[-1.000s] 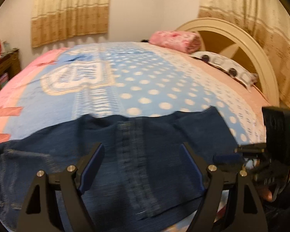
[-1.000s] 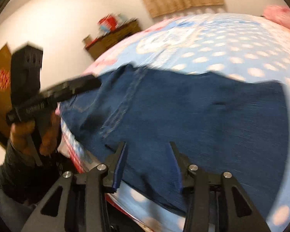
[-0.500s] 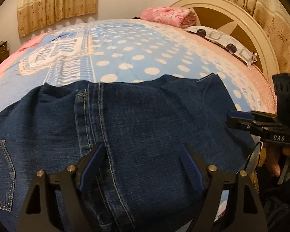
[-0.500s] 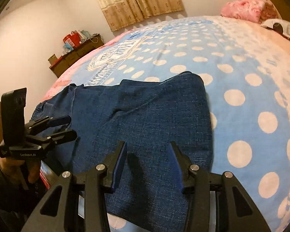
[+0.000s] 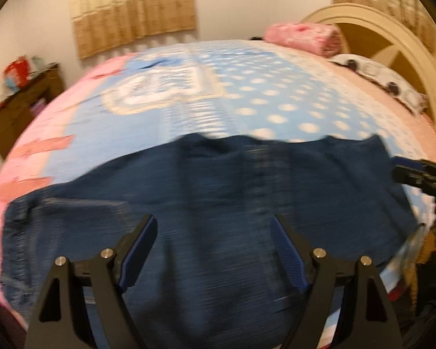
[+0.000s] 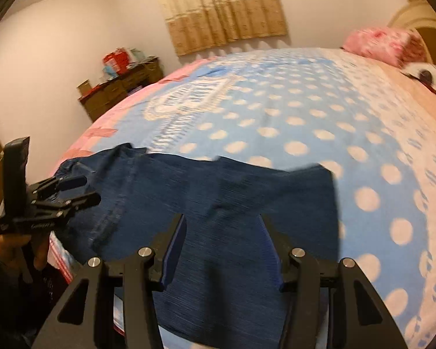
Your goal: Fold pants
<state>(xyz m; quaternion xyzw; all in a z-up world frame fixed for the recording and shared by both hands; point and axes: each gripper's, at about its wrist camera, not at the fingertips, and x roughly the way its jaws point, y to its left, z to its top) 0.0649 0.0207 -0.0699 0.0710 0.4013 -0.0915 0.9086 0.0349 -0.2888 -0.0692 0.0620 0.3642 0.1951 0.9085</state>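
Dark blue jeans (image 5: 218, 197) lie spread flat along the near edge of the bed; they also show in the right wrist view (image 6: 232, 203). My left gripper (image 5: 215, 232) is open and empty, held above the middle of the jeans. My right gripper (image 6: 222, 229) is open and empty above the jeans' right part. The right gripper shows at the right edge of the left wrist view (image 5: 421, 174). The left gripper shows at the left of the right wrist view (image 6: 81, 189), open, over the waist end. Both views are blurred by motion.
The bed has a blue polka-dot and pink blanket (image 5: 247, 93). A pink folded blanket (image 5: 305, 37) and a pillow (image 5: 378, 78) lie by the cream headboard (image 5: 392, 37). A wooden dresser (image 6: 119, 87) stands by the far wall under a curtain (image 6: 223, 8).
Both grippers have pulled back and risen from the jeans, so more of the bed shows. They stay open. The jeans lie as before.
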